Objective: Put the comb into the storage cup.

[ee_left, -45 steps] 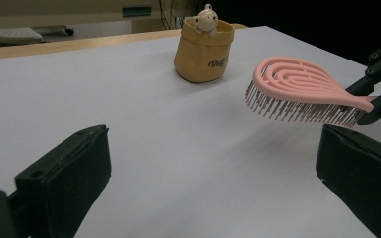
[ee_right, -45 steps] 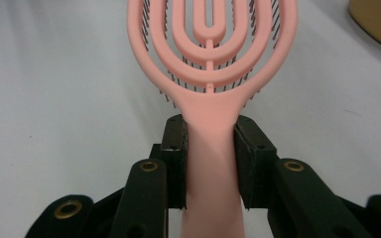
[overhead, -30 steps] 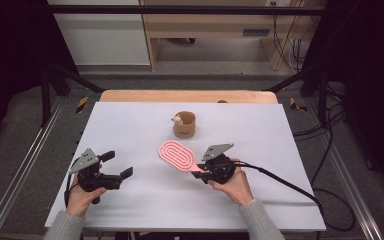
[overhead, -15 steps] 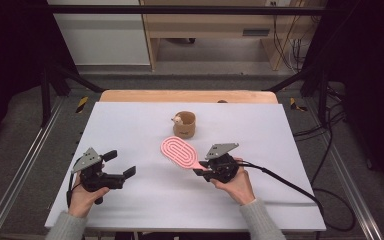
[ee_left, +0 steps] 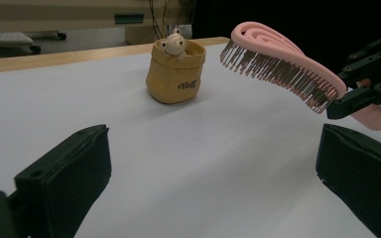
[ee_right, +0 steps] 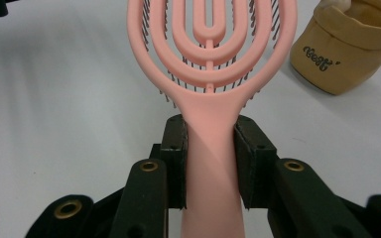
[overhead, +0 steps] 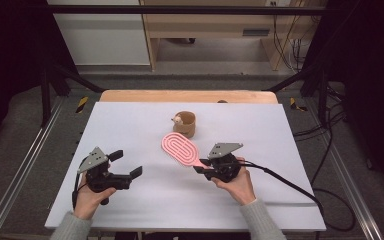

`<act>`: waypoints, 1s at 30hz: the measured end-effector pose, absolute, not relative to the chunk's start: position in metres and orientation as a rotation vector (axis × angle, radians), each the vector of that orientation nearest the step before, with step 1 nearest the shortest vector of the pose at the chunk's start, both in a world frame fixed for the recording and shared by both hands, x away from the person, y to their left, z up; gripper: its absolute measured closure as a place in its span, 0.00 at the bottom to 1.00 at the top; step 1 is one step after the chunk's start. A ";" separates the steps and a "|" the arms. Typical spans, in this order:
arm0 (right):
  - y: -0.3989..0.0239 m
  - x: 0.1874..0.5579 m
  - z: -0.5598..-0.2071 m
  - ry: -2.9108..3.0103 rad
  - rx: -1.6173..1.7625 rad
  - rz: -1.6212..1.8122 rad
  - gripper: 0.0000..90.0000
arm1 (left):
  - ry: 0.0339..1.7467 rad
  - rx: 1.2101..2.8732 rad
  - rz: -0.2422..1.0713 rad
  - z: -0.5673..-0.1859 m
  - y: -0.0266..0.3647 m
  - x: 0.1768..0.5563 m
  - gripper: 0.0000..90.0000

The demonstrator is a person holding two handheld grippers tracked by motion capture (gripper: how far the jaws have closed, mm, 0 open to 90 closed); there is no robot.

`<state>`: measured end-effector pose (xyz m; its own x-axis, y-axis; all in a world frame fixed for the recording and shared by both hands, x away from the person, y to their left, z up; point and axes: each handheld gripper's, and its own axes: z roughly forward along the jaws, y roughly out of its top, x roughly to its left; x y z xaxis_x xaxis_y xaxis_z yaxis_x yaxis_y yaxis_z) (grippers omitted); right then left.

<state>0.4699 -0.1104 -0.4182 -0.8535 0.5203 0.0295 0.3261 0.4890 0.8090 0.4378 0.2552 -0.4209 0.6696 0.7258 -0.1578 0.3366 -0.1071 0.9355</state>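
The pink hairbrush [overhead: 180, 148] sits just right of the middle of the high view, its long axis running from the lower right, where the handle is, up to the upper left, where the oval head points toward the tan pouch [overhead: 185, 124]. In the left gripper view the hairbrush [ee_left: 278, 64] is lifted clear of the white surface [overhead: 130, 125], head higher than handle, bristles facing down. The right gripper [overhead: 203, 166] is clamped on the handle; in the right gripper view its pads press both sides of the handle just below the head [ee_right: 211, 49]. The right hand [overhead: 235, 182] comes up from the lower edge, gripper aimed to the upper left. The left gripper [overhead: 126, 165], at the lower left of the high view, has its jaws wide apart with nothing between them, pointing right toward the hairbrush; the left hand [overhead: 92, 195] holds it from below.
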 end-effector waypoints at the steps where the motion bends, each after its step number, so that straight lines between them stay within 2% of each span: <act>1: -0.111 0.470 -0.418 2.505 0.723 1.310 0.77 | 0.867 1.704 0.409 -0.421 0.254 0.438 0.01; 30: -0.116 0.466 -0.411 2.396 0.716 1.412 0.77 | 0.881 1.674 0.383 -0.405 0.236 0.437 0.01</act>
